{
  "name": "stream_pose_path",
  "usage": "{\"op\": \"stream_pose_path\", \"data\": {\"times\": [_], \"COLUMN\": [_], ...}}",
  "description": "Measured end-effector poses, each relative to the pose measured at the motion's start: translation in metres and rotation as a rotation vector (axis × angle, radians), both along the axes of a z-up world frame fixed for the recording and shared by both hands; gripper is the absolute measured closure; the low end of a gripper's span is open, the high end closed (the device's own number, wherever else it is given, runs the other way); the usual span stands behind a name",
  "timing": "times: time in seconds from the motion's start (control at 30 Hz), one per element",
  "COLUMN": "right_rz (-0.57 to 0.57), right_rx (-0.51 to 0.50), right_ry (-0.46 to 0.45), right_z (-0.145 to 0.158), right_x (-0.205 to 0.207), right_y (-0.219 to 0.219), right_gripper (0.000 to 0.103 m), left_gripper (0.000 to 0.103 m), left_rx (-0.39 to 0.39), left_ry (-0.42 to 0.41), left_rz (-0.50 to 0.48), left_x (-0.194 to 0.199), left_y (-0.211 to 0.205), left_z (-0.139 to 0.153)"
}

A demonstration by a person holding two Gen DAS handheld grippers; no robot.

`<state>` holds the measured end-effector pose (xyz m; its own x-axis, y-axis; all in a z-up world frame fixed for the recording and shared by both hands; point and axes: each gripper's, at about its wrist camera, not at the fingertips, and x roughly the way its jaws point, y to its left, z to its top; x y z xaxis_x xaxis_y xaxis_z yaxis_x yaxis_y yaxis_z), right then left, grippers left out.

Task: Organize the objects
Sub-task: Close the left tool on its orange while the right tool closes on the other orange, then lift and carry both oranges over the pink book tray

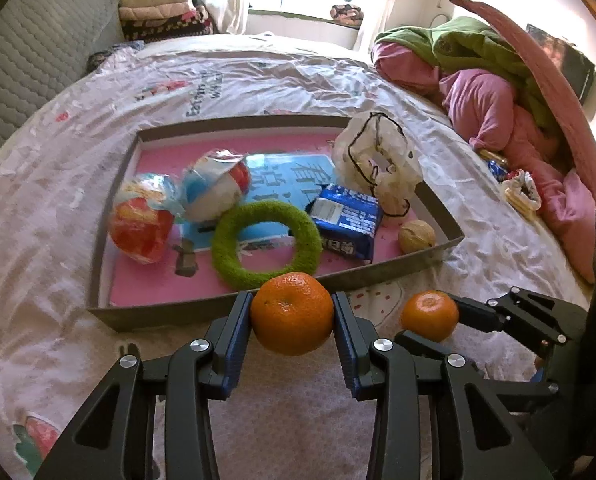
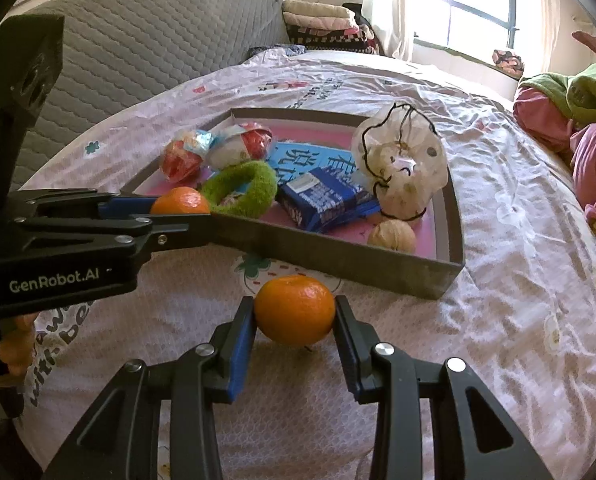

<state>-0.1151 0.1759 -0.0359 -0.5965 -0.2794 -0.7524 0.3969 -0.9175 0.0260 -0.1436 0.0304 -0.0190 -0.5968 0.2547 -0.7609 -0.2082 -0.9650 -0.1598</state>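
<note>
Orange tangerine (image 1: 292, 313) clamped between left gripper (image 1: 293, 316) pads.

White lettering reading "GenRobot.AI" stands on the black body of the left tool (image 2: 180, 210), at the left edge of the right wrist view. Below it the bedsheet (image 2: 478, 208) carries dark print, "with" legible. The blue packet (image 2: 326, 200) bears unreadable white characters.
</note>
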Motion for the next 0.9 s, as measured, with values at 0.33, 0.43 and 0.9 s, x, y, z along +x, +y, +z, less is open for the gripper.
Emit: {"op": "stream_pose_path", "data": {"times": [0.33,0.43,0.9], "right_rz": [-0.001,0.0,-0.024], "right_rx": [0.001,0.001,0.001], "right_ry": [0.064,0.091,0.165], "right_z": [0.022,0.033,0.066], "right_x": [0.001,0.0,-0.02], "right_y": [0.0,-0.001,0.005], "right_gripper": [0.064,0.064,0.064], "left_gripper": [0.063,0.063,0.062], "left_rx": [0.001,-0.001,-0.037], "left_ry": [0.03,0.041,0.099], "left_rz": [0.025,0.036,0.084], "left_x": [0.003,0.003,-0.005], "left_y": [-0.009,-0.013,-0.035], "left_z": [0.013,0.017,0.034]}}
